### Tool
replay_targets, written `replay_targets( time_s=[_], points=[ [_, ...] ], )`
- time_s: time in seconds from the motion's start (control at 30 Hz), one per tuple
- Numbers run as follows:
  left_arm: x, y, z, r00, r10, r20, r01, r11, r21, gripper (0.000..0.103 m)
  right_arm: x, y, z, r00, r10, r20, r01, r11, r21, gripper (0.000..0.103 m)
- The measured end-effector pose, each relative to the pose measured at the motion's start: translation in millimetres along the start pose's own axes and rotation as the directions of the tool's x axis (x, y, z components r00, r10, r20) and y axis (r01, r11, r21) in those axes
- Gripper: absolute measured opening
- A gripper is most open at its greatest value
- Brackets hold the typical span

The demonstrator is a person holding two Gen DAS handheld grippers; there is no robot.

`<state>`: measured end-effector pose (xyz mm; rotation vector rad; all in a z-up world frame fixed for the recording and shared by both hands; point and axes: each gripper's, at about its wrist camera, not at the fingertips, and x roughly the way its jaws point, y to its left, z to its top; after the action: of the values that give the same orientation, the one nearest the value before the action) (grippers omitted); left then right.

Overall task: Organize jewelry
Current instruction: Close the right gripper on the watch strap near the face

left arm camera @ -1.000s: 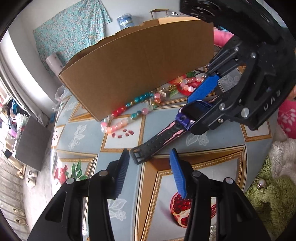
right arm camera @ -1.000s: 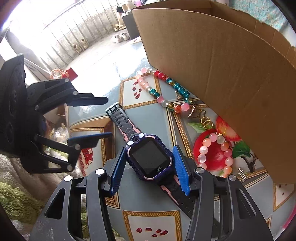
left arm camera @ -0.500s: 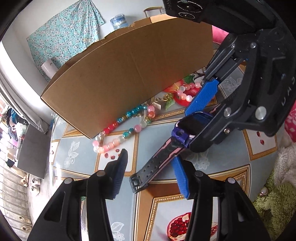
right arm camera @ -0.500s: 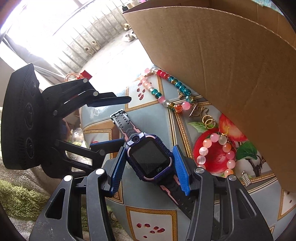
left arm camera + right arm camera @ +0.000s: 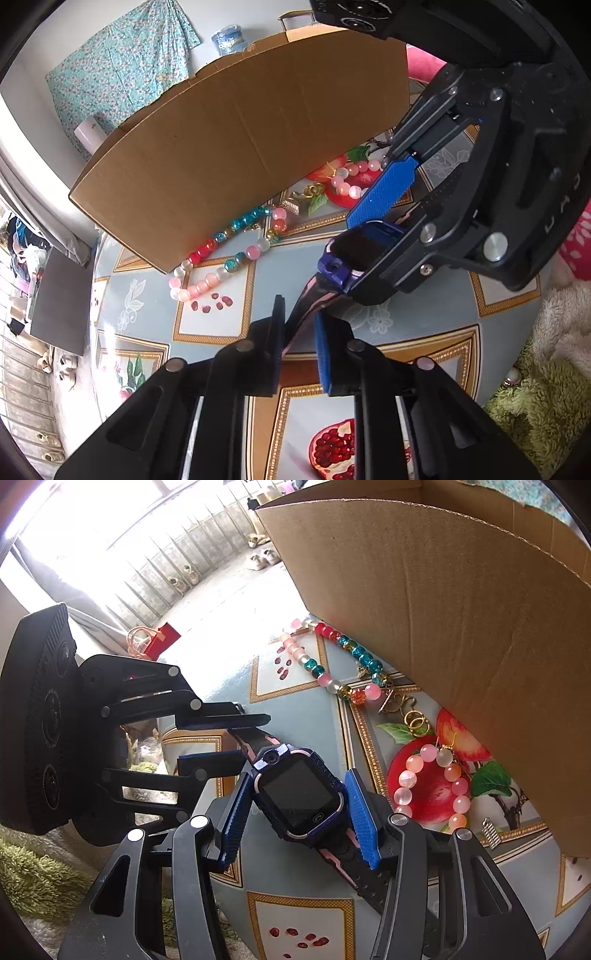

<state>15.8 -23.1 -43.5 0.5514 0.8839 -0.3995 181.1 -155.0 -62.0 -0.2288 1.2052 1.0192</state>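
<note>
Watch (image 5: pixel 299 794): case clamped in right gripper (image 5: pixel 295 819), left gripper (image 5: pixel 299 347) closing on its strap; bead strands at twelve o'clock lie outside cardboard box (image 5: pixel 240 147), unsorted.

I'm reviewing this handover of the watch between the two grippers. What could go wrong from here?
1. Both hold the watch: the right hand-held gripper clamps its body while the left hand-held gripper is closing on the strap; pulling apart could strain the strap.
2. The long bead string lies close by and could be swept along.

Purple watch (image 5: pixel 301 794) (strap pinched) aloft
</note>
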Motion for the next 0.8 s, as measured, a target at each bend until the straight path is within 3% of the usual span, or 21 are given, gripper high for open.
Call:
replay_targets(
  time_s=[0.33, 0.57, 0.8],
  points=[
    [-4.0, 6.0, -4.0, 0.999, -0.031, -0.009, 0.031, 0.999, -0.032, 0.01, 0.1, 16.0, -16.8, 0.999, -0.034, 0.026, 0.034, 0.999, -0.006, 0.05],
    [1.1, 29.2, -3.1, 0.996, -0.084, -0.028, 0.08, 0.989, -0.127, 0.008, 1.8, 28.4, -24.9, 0.997, -0.069, 0.037, 0.07, 0.997, -0.036, 0.05],
    [10.3, 42.6, -0.1, 0.993, -0.111, -0.048, 0.1, 0.978, -0.183, 0.007, 10.2, 50.2, -33.4, 0.983, -0.174, 0.055, 0.181, 0.974, -0.136, 0.05]
  ],
)
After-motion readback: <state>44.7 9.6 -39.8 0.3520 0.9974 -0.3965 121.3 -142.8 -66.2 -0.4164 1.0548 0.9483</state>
